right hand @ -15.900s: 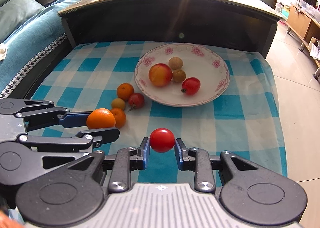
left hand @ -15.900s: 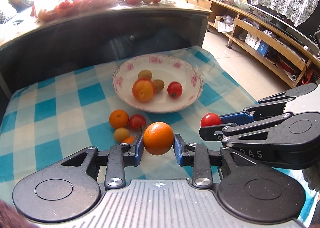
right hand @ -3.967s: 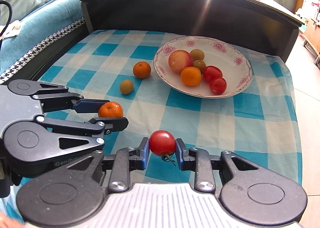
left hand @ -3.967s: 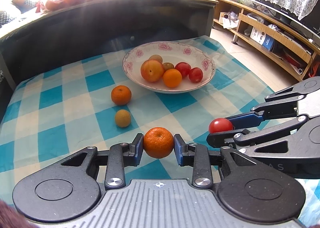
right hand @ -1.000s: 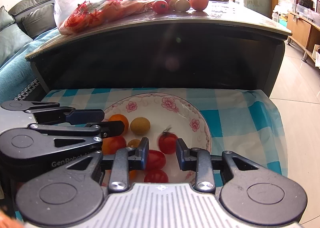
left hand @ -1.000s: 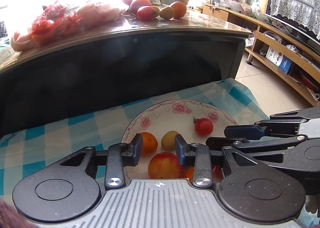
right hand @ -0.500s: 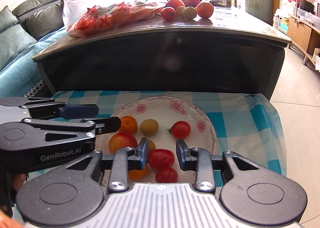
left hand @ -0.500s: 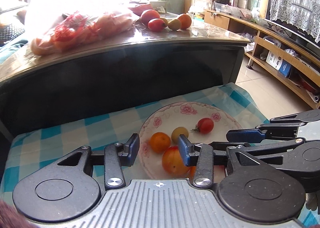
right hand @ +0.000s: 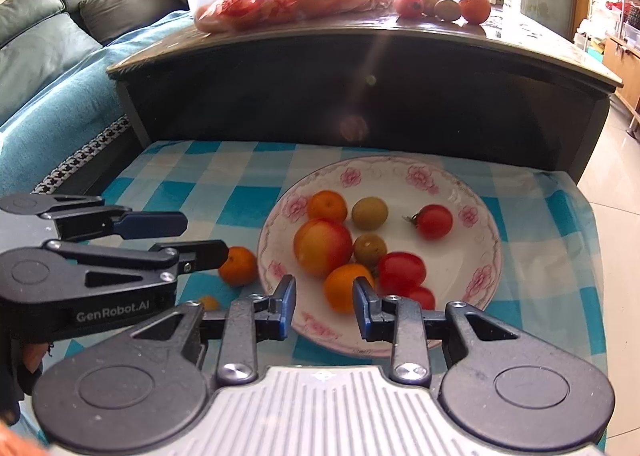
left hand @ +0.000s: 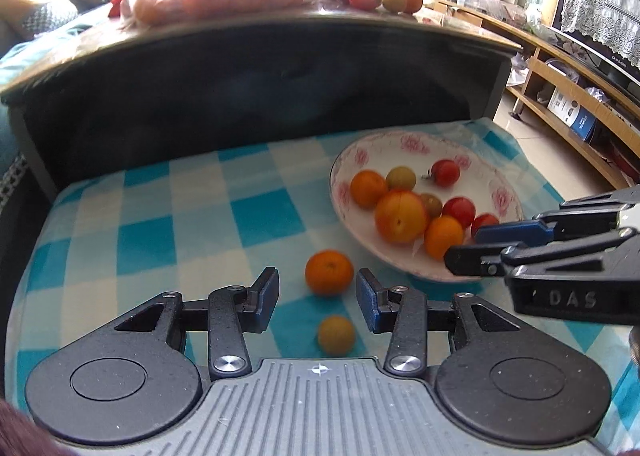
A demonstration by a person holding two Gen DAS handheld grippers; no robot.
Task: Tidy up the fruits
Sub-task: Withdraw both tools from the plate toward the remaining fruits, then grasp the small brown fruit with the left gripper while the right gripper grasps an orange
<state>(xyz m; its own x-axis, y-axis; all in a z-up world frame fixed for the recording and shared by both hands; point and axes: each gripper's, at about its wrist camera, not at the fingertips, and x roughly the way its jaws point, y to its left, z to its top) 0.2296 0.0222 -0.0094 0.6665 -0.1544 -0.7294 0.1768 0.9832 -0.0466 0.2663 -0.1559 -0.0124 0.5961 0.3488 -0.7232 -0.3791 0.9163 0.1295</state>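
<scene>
Both the left hand-held gripper (left hand: 317, 294) and the right hand-held gripper (right hand: 324, 302) are released, empty. A clumsy pinch could roll the round orange mandarin (left hand: 329, 272), at the plate's eight o'clock, off the checked cloth.

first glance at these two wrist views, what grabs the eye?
The flowered plate heaped with oranges and tomatoes, sitting on the blue checked cloth. Next, the two fruits on the cloth beside the plate: an orange framed between the empty left tongs, and a small yellow-green fruit nearer the camera. The right tongs hang empty over the plate's near rim.
</scene>
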